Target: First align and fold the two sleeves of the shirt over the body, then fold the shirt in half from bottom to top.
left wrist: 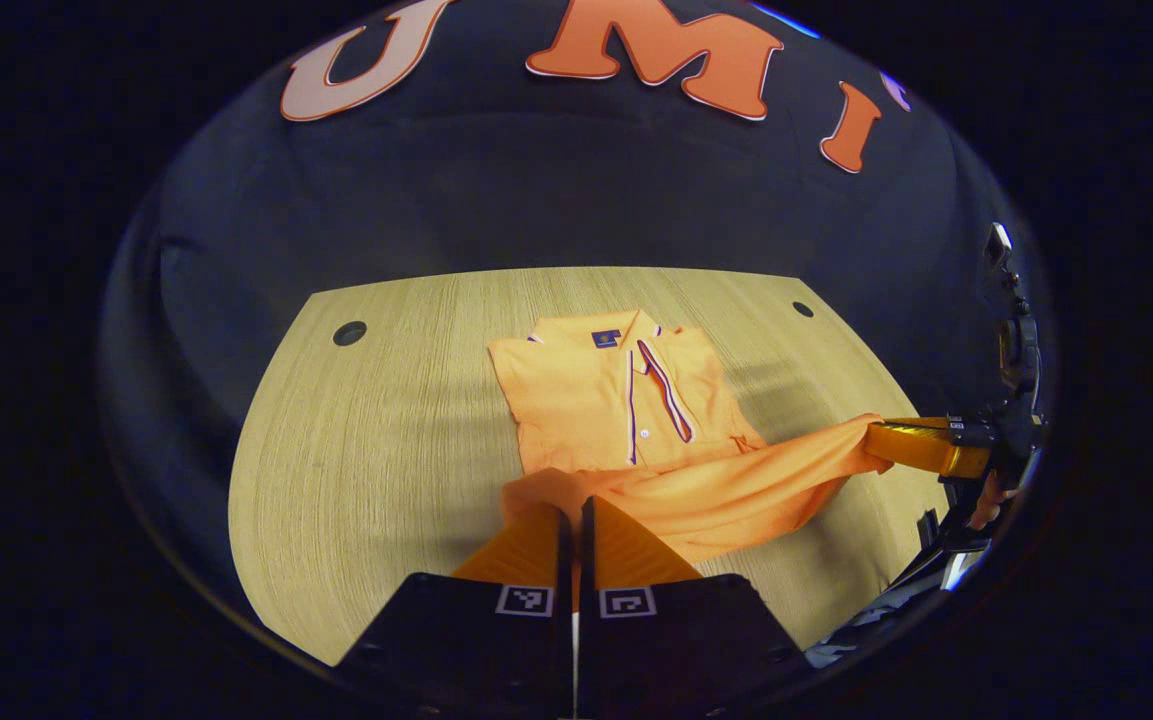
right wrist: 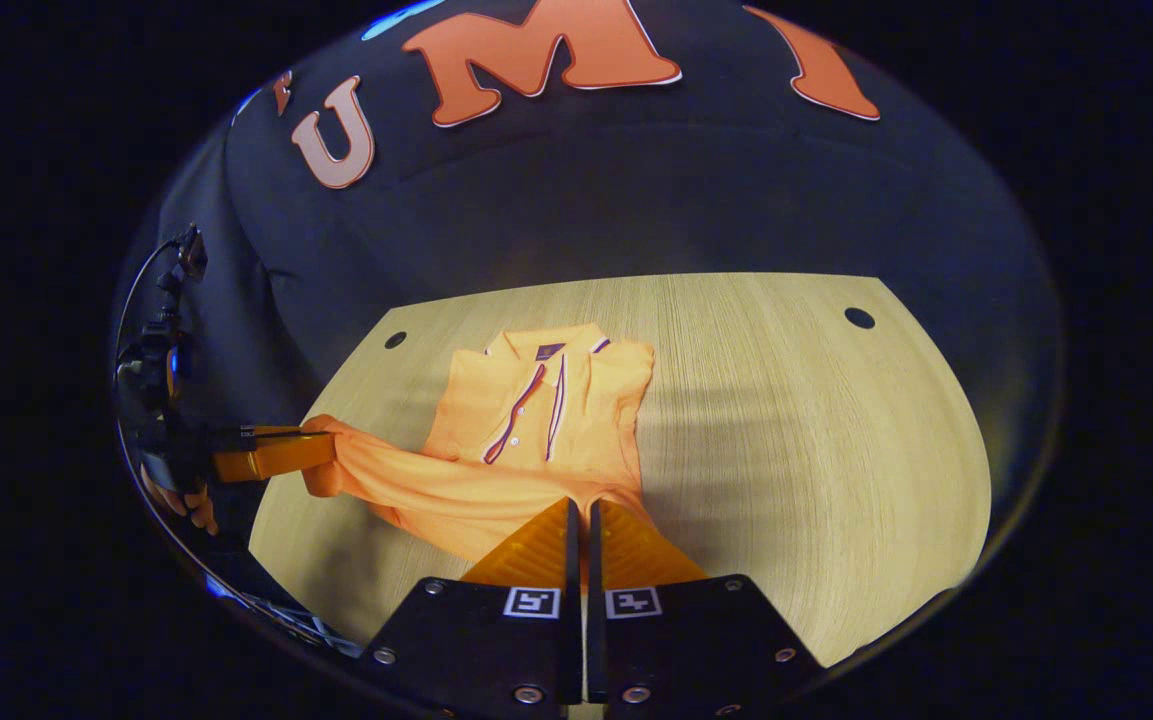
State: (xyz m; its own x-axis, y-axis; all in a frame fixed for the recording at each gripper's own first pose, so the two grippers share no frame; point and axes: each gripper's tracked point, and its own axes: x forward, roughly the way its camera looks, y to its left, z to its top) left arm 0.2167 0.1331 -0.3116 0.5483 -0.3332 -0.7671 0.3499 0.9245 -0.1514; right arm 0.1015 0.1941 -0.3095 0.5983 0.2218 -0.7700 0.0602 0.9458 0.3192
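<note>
The orange polo shirt (left wrist: 626, 400) is spread collar-up on the bench (left wrist: 376, 440); its hem is pinched between the fingers of the left gripper (left wrist: 574, 510) and right gripper (right wrist: 581, 510).

Pale wooden table (left wrist: 386, 430), black cloth wall (left wrist: 556, 190)

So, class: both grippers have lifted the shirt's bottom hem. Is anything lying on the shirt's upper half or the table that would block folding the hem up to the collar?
Nothing visible blocks it. The shirt lies flat with its sleeves folded in, and the table around it is bare wood.
</note>
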